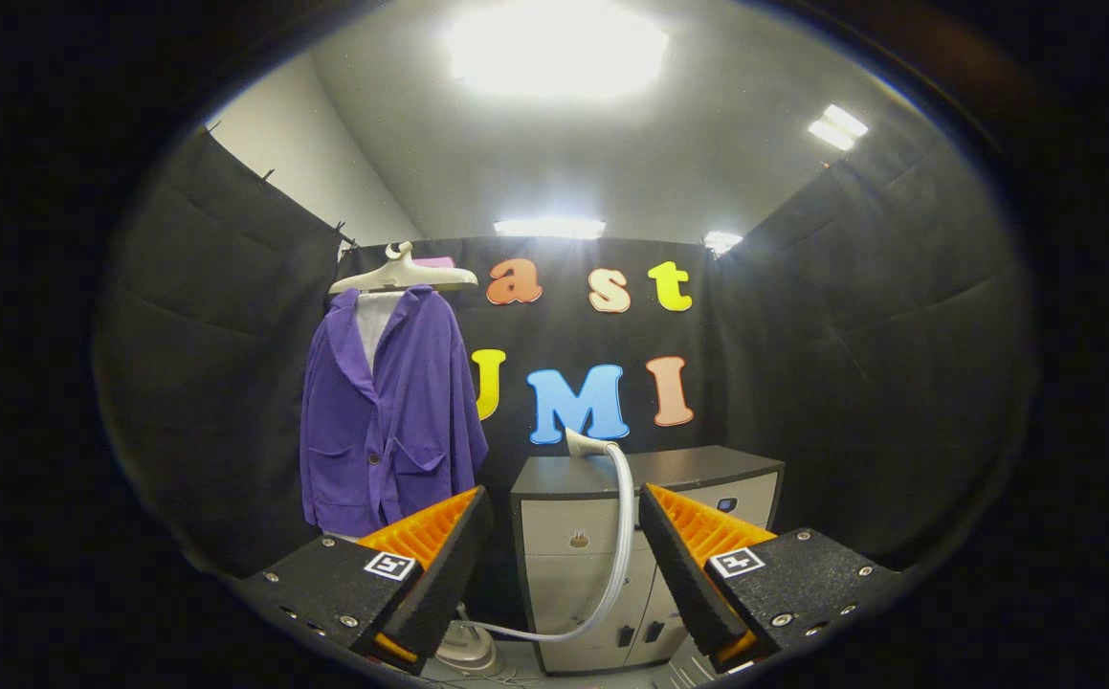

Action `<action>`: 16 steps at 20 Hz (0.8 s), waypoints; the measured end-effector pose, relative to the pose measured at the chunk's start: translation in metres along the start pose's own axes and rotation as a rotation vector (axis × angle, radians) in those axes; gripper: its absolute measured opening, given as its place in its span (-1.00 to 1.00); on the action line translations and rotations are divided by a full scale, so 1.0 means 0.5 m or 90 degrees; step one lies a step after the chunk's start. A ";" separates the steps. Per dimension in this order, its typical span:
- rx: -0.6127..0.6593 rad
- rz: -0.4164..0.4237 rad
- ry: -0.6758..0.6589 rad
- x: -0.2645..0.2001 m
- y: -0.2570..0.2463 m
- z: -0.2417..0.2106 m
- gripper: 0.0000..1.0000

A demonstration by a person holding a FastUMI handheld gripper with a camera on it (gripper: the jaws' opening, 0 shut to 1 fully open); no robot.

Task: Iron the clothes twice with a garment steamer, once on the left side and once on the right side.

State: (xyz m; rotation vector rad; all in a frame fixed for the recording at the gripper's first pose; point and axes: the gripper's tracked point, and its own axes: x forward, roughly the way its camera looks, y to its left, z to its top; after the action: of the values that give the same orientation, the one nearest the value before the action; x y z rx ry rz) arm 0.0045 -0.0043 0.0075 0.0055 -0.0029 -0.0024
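A purple jacket (387, 416) hangs on a pale hanger (405, 277) against the booth's back wall, beyond my left finger. The garment steamer's white head (588, 444) rests on top of a grey cabinet (564, 536), straight ahead between my fingers and some way off. Its hose (619, 545) curves down in front of the cabinet to a base unit (466, 651) on the floor by my left finger. My gripper (564, 522) is open, with nothing between its fingers.
The cabinet has a dark top (698, 466) and drawers and doors on its front. Black cloth walls close in the booth on the left, back and right. Open floor lies between me and the cabinet.
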 end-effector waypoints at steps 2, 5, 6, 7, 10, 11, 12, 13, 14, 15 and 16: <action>0.002 -0.001 0.000 0.003 -0.003 0.003 0.90; 0.006 -0.001 -0.003 0.010 -0.006 0.015 0.90; 0.006 0.000 -0.005 0.014 -0.007 0.023 0.90; 0.004 0.001 -0.008 0.018 -0.007 0.031 0.90; -0.009 0.008 -0.015 0.043 -0.007 0.056 0.90; -0.013 0.011 -0.019 0.055 -0.007 0.068 0.90; -0.017 0.016 -0.023 0.068 -0.008 0.079 0.90; -0.021 0.026 -0.029 0.082 -0.006 0.090 0.90; -0.021 0.035 -0.036 0.097 -0.005 0.104 0.89; -0.017 0.039 -0.041 0.115 -0.011 0.112 0.89; -0.010 0.045 -0.040 0.134 -0.016 0.120 0.90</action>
State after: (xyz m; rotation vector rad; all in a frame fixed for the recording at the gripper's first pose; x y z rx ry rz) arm 0.0715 -0.0126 0.0674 -0.0106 -0.0659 0.0676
